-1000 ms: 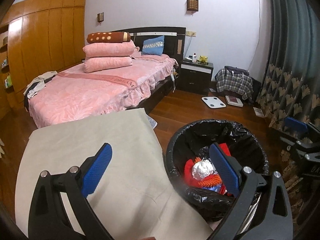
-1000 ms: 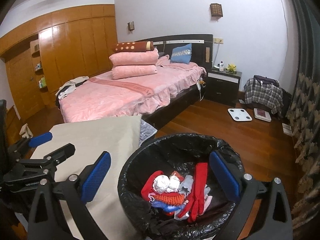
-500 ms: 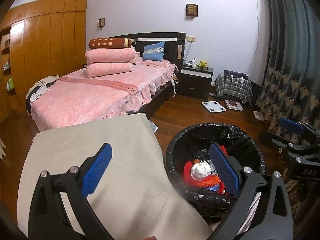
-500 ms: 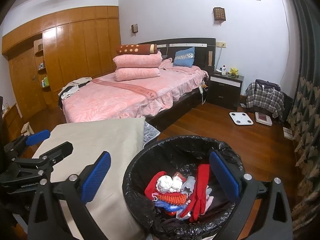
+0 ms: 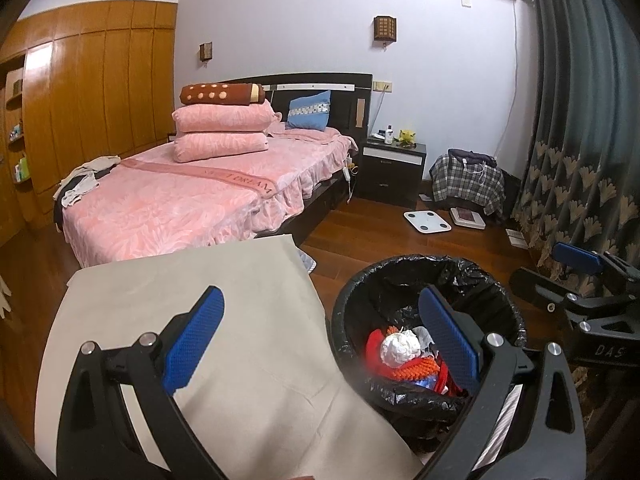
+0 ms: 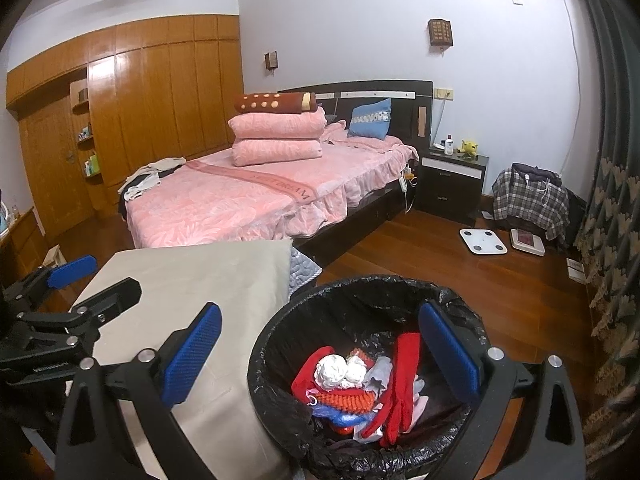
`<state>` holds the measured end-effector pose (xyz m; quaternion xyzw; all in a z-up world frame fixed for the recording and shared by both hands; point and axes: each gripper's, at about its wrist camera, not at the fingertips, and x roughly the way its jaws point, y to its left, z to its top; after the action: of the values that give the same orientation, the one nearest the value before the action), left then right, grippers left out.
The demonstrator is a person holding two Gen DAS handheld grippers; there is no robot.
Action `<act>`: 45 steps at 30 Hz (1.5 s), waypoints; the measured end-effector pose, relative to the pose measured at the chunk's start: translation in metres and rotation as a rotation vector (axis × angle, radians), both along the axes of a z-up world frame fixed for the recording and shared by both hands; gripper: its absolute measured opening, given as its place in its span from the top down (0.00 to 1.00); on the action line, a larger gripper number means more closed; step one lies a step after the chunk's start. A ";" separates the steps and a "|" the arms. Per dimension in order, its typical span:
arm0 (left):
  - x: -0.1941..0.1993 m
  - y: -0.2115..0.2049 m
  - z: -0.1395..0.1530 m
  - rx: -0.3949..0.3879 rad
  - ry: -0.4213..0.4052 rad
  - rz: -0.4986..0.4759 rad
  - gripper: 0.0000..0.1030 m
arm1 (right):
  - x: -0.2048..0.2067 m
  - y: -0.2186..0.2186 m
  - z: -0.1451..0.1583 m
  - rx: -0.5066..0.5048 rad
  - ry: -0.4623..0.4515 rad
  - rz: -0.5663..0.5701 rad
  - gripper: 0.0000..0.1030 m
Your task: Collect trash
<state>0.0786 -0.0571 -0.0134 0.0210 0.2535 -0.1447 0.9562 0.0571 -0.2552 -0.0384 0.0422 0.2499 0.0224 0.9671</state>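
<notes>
A bin lined with a black bag point(image 5: 500, 300) point(image 6: 280, 332) stands on the wood floor beside a beige-covered table point(image 5: 240, 320) point(image 6: 208, 280). Inside lie a crumpled white paper ball point(image 5: 400, 346) point(image 6: 332, 372), a red glove point(image 6: 402, 380), orange knit cloth point(image 6: 344, 398) and other scraps. My left gripper point(image 5: 320, 340) is open and empty above the table edge and bin. My right gripper point(image 6: 320, 352) is open and empty above the bin. The right gripper shows at the right edge of the left wrist view point(image 5: 580, 280); the left gripper shows at the left of the right wrist view point(image 6: 72, 292).
A pink bed point(image 5: 180, 200) point(image 6: 260, 200) stands behind the table. A dark nightstand point(image 5: 394, 164), a plaid-covered bundle point(image 5: 468, 184), a white scale point(image 5: 427, 222) and a second scale point(image 5: 467, 217) sit by the far wall. Patterned curtains point(image 5: 580, 160) hang at right. Wooden wardrobes point(image 6: 160, 120) line the left.
Both grippers have lifted and tilted up a little, so the bin sits lower in both views and more wall shows. Both stay open and empty.
</notes>
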 end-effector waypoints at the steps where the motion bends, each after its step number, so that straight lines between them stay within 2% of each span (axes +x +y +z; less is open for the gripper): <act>1: -0.001 0.000 0.000 -0.001 -0.004 0.001 0.08 | -0.001 0.000 0.000 -0.001 -0.003 0.001 0.06; 45: -0.003 0.005 0.001 -0.009 -0.010 0.002 0.08 | -0.001 0.006 0.001 -0.013 -0.019 0.005 0.06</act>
<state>0.0756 -0.0526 -0.0121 0.0171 0.2479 -0.1449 0.9577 0.0563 -0.2494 -0.0371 0.0350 0.2408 0.0233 0.9697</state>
